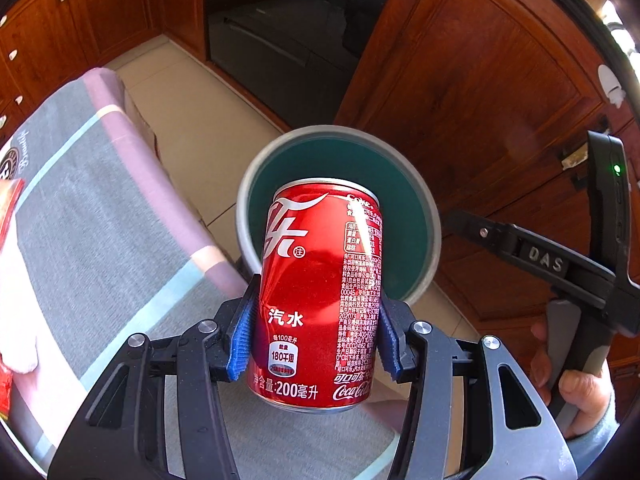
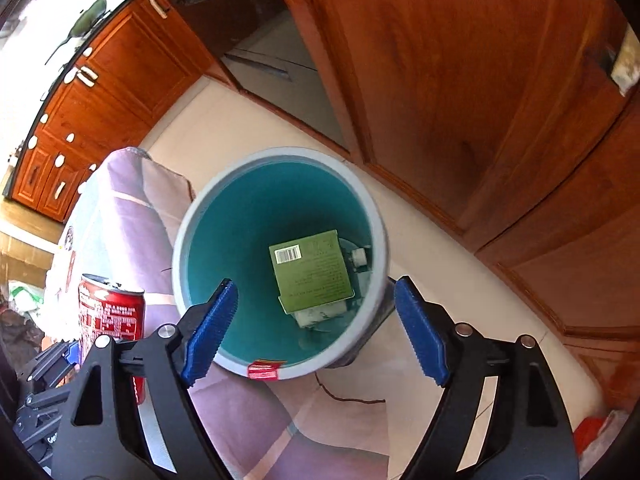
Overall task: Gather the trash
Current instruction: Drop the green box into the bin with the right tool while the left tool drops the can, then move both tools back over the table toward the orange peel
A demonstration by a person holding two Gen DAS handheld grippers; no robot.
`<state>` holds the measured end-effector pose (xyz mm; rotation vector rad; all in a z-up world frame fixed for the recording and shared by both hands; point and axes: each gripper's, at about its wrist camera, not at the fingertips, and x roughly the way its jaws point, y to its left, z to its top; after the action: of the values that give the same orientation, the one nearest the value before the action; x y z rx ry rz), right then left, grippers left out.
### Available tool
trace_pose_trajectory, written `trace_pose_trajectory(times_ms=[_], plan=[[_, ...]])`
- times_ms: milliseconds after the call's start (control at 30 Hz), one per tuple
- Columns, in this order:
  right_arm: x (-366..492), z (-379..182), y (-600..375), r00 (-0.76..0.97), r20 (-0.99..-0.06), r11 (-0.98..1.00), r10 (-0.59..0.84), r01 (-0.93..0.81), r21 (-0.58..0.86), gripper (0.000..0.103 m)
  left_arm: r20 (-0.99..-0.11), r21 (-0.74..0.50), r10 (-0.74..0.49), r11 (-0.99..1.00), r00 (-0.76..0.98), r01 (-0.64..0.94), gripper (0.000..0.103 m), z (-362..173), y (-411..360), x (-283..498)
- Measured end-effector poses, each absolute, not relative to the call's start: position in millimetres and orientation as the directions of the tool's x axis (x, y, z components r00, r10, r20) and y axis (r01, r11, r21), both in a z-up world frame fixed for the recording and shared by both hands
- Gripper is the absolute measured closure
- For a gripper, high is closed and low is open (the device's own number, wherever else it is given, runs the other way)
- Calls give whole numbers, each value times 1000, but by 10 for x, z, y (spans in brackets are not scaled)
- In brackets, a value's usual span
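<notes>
Between the pads of the left gripper (image 1: 316,336) sits a red cola can (image 1: 320,292), clamped; beyond it the bin (image 1: 434,236). Right gripper (image 2: 316,336) gapes wide, holding nothing.

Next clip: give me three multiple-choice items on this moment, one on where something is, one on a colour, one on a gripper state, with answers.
1. Where is the green carton?
A. inside the bin
B. on the cloth
C. on the floor

2. The bin's inside is:
A. red
B. teal
C. white

3. The left hand-held gripper is:
A. open, empty
B. shut on the can
C. out of view

Answers:
1 A: the green carton lies at the bottom of the bin.
2 B: its inner wall is teal.
3 B: the left hand-held gripper pads press both sides of the Coca-Cola can; the right hand-held gripper is open.
</notes>
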<state>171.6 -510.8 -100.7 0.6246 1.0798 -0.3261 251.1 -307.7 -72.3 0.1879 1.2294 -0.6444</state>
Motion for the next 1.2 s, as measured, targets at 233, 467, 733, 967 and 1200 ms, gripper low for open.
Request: trace_pose_trajectory(times_ms=[233, 467, 733, 967, 1200], plan=[[1629, -1071, -5191, 426, -904, 768, 40, 566, 301, 25, -914, -194, -354, 809, 197, 555, 34, -787, -3247, 2582], [1637, -1082, -5163, 414, -909, 774, 46, 561, 294, 25, -916, -191, -341, 831, 209, 522, 25, -818, -3019, 2517], [1719, -1035, -4914, 406, -910, 798, 81, 520, 303, 25, -911, -196, -337, 860, 238, 471, 20, -700, -2635, 2390], [1737, -871, -4441, 412, -904, 844, 109, 442, 303, 25, -903, -190, -323, 892, 283, 411, 11, -561, -2197, 2245], [1698, -696, -3720, 421, -892, 892, 167, 321, 318, 20, -901, -181, -286, 932, 327, 315, 10, -470, -1358, 1863]])
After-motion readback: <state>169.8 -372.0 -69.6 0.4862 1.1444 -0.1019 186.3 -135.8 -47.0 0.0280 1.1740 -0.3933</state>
